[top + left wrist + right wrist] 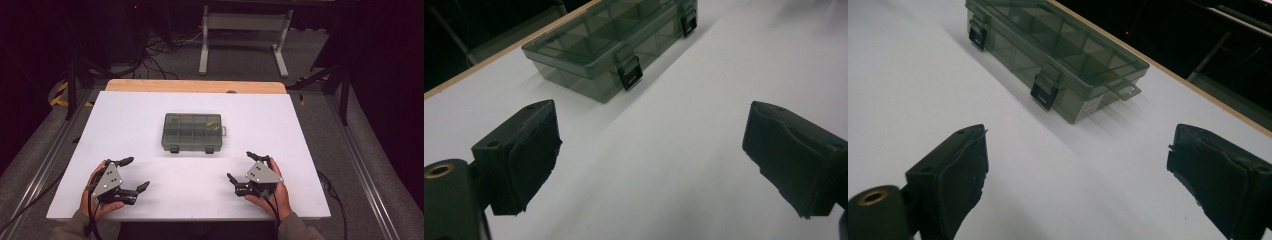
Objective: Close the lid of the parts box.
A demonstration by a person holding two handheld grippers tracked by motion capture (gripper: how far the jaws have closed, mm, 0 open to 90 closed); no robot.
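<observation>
1. Tabletop (125, 125): a white sheet over a wooden board, whose bare wood strip shows along the far edge. I see open white surface on every side of the one item.
2. Compartment box (192, 132): smoky clear plastic, lid down, two black latches on the near side and a small tab on its right end. It sits a little beyond the middle of the sheet, well clear of all edges.
3. Left tongs (134, 173): held near the front left corner, jaws spread wide and empty, well apart from the box.
4. Right tongs (241, 166): held near the front right, jaws likewise released, nothing between them.
5. Between my tongs and the box: bare sheet only.
6. Surroundings: dark floor with cables, white stand legs (243, 37) beyond the far edge.
</observation>
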